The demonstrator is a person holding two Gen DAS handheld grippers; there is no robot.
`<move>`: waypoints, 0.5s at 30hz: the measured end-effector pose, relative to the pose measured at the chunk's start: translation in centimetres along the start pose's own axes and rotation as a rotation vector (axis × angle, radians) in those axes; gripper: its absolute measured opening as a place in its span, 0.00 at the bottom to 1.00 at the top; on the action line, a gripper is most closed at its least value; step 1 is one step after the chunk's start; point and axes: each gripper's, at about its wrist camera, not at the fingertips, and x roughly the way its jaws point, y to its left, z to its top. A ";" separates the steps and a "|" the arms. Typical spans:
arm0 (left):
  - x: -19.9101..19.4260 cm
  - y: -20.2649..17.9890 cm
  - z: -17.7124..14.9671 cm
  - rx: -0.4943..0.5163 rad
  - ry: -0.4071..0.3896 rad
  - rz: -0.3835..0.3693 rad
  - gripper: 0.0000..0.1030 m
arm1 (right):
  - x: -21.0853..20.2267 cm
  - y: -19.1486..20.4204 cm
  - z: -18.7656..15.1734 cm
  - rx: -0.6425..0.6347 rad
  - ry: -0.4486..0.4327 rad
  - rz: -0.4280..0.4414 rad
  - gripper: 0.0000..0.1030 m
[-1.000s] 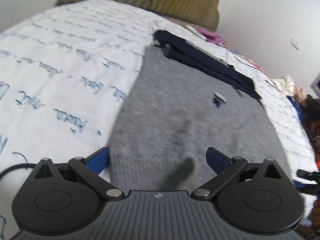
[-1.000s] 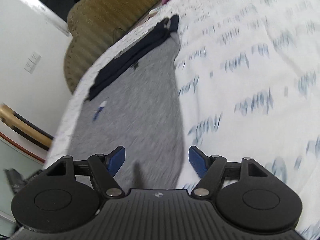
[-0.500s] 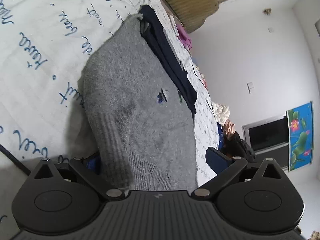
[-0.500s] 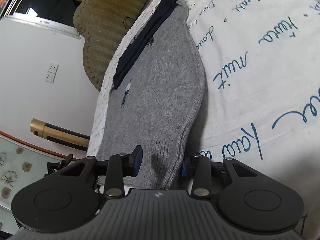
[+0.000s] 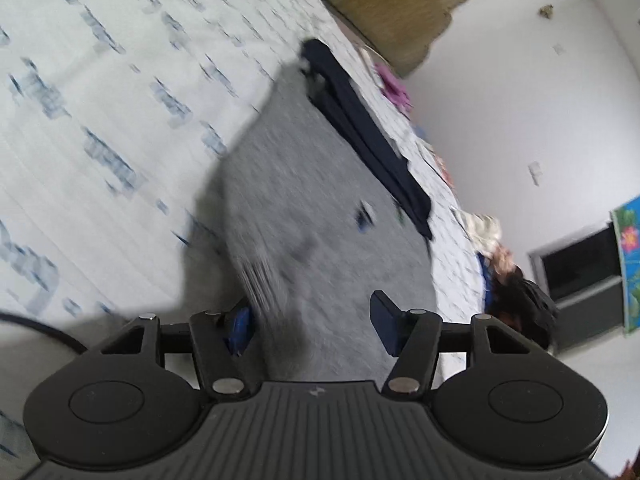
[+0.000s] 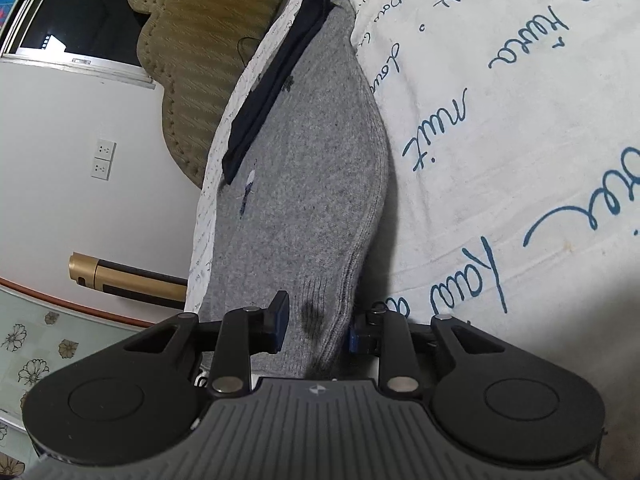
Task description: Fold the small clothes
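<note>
A grey knitted sweater with a dark navy collar band lies on a white bedsheet with blue script. Its ribbed hem sits between the fingers of my left gripper, whose jaws stand apart around the cloth. In the right wrist view the same sweater runs away from me. My right gripper has its blue pads narrowed on the hem's ribbed corner, which is lifted off the sheet.
A tan headboard stands at the far end of the bed. Loose clothes lie by the sweater's far side. A white wall with sockets and a gold tube are left of the bed.
Both grippers came down onto the hem and tilted. The right gripper narrowed on the hem corner. The left gripper's jaws have closed in partway and its view is now blurred by motion.
</note>
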 end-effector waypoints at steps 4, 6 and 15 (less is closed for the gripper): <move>0.9 0.5 0.0 0.027 0.030 0.088 0.62 | 0.0 0.1 -0.1 -0.007 -0.004 0.005 0.40; 1.0 0.3 -0.4 0.035 0.024 0.081 0.63 | -0.1 0.2 -0.2 -0.006 -0.009 0.007 0.42; 1.3 0.3 -1.0 0.032 0.050 0.051 0.57 | 1.1 0.1 0.0 0.014 0.012 -0.003 0.09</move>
